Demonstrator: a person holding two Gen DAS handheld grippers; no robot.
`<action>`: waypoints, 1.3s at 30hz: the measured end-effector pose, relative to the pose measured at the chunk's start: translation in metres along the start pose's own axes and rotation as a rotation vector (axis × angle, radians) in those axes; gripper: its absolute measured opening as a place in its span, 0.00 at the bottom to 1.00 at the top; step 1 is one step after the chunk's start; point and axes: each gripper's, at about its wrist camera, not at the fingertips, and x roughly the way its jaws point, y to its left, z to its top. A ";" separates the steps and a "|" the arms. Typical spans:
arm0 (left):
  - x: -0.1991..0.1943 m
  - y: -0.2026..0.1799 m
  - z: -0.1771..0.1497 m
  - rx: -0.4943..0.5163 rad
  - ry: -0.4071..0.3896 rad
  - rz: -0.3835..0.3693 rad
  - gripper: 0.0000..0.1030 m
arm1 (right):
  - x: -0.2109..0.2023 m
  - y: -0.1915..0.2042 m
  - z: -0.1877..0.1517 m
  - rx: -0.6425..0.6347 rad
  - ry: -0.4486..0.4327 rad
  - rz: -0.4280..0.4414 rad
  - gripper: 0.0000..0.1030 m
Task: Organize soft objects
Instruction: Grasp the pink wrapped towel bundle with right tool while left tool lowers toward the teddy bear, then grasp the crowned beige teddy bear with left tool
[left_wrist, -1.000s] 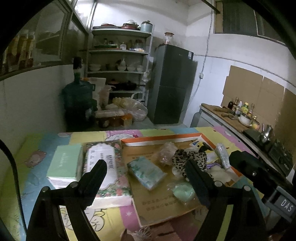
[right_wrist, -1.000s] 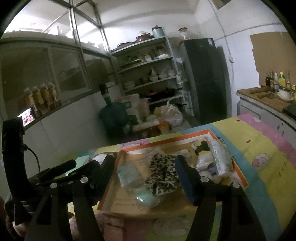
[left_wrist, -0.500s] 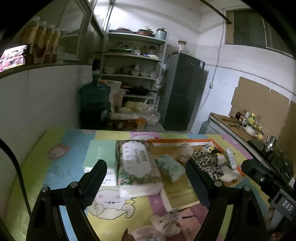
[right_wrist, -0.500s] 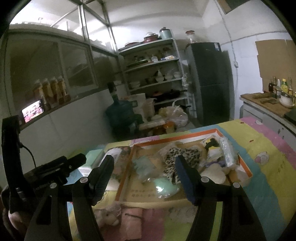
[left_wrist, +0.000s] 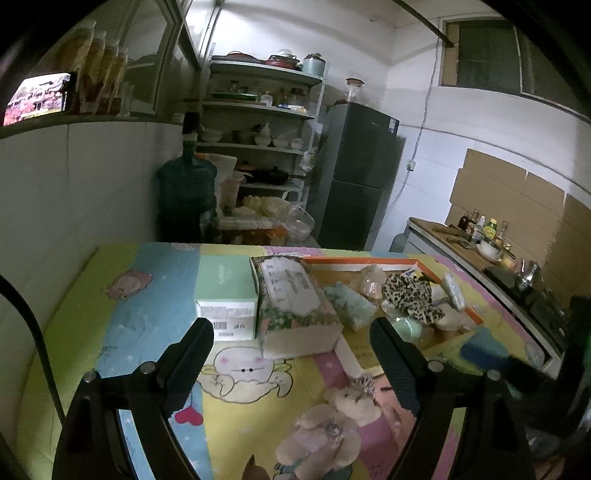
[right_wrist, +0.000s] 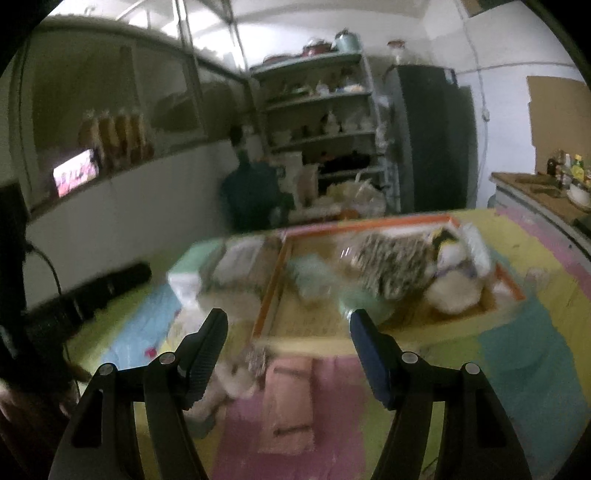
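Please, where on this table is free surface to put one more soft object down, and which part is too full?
Free: the blue and green mat left of the mint box, toward the white wall, and the yellow strip in front of that box. Crowded: the orange-rimmed cardboard tray with the leopard-print fabric and pouches, and the near edge by the plush toy.

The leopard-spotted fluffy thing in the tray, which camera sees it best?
The left wrist view shows it best: the leopard-spotted fluffy thing looks sharp there, lying among the other soft things in the orange-edged tray. In the right wrist view it appears bigger but smeared by blur.
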 end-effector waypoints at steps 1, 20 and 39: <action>-0.001 0.003 -0.002 -0.001 0.002 -0.002 0.84 | 0.004 0.003 -0.006 -0.012 0.022 -0.002 0.69; 0.007 0.001 -0.032 0.160 0.070 -0.171 0.84 | 0.055 0.000 -0.047 -0.052 0.215 -0.100 0.43; 0.066 -0.028 -0.073 0.458 0.345 -0.360 0.72 | 0.020 -0.018 -0.044 0.030 0.142 -0.107 0.42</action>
